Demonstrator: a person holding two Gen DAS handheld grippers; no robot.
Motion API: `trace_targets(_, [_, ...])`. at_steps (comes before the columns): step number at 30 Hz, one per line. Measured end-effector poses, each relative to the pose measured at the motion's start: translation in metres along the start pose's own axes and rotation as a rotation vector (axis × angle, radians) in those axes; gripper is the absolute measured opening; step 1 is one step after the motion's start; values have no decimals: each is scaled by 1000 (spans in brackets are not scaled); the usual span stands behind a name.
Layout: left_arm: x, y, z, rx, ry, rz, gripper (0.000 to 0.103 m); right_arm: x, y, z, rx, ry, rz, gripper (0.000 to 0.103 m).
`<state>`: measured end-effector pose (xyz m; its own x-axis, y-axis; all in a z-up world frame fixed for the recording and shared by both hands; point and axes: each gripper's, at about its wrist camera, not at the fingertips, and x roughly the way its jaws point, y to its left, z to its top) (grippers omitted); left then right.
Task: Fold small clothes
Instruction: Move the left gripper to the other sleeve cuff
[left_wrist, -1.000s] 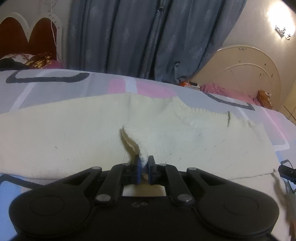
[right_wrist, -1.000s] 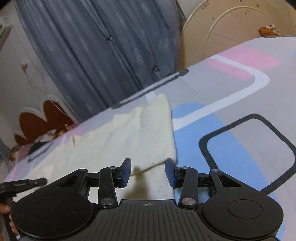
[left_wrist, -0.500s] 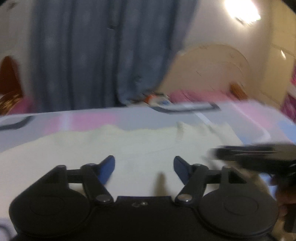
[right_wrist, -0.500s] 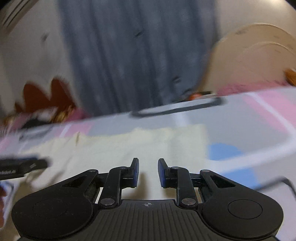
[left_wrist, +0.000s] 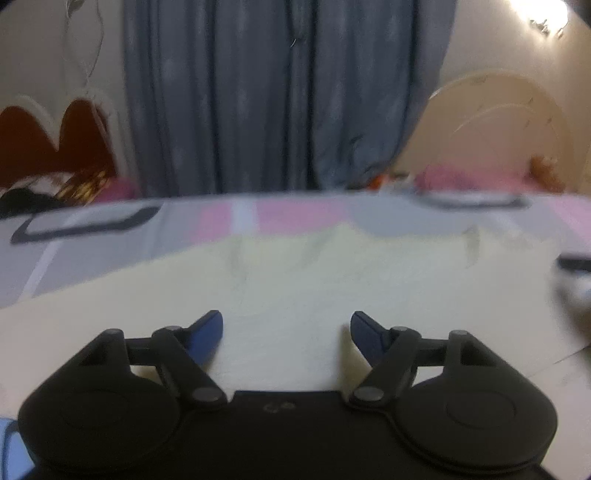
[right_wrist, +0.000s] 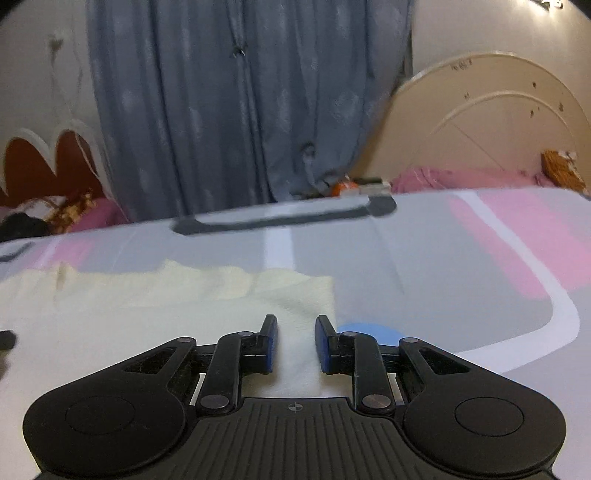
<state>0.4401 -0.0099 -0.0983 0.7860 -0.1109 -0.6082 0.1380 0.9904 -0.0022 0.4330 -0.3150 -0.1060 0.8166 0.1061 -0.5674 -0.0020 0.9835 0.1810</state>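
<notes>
The cream garment (left_wrist: 332, 280) lies spread flat on the bed (right_wrist: 424, 266), whose cover is printed in grey, pink, white and blue blocks with dark outlines. In the right wrist view its right edge ends near a blue patch of the cover, and its far edge runs ragged across the grey, well short of the bed's far edge.

The left gripper (left_wrist: 286, 332) hangs over the middle of the garment with its jaws wide apart and opening. The cloth lies flat under the gap, the blue pads (left_wrist: 207, 332) stand clear of it on both sides, and nothing is held.

The right gripper (right_wrist: 295, 343) hangs over the garment's right end, near the right edge. Its jaws stand a narrow way apart; a strip of cream cloth shows in the gap, but the pads (right_wrist: 271, 347) do not press on it, and no fold rises between them.

A dark tool tip shows blurred at the right edge of the left wrist view and at the left edge of the right wrist view.

Beyond the bed hang grey-blue curtains (right_wrist: 240, 110), with a cream arched headboard (right_wrist: 498, 122) to the right and a red scalloped one (left_wrist: 55, 140) to the left. No brand or label can be read; small marks on the cream headboard are too small to make out.
</notes>
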Motion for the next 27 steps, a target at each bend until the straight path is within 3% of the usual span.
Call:
trace_targets(5, [-5, -73, -6, 111, 0, -116, 77, -25, 52, -35, -39, 36, 122, 24])
trace_targets(8, [-11, -89, -21, 191, 6, -115, 78, -30, 77, -50, -77, 43, 124, 24])
trace_targets(11, [-8, -66, -35, 185, 46, -61, 79, -39, 67, -62, -81, 40, 87, 24])
trace_targets(12, [-9, -51, -40, 155, 53, -44, 82, -43, 57, -64, -65, 36, 64, 24])
trace_targets(17, [-24, 8, -47, 7, 48, 45, 81, -57, 22, -61, -7, 28, -36, 23])
trace_targets(23, [-19, 13, -43, -8, 70, 30, 80, -56, 38, -61, -22, 56, -76, 24])
trace_targets(27, [-38, 37, -46, -63, 34, 39, 75, -65, 35, -49, 23, 33, -56, 24])
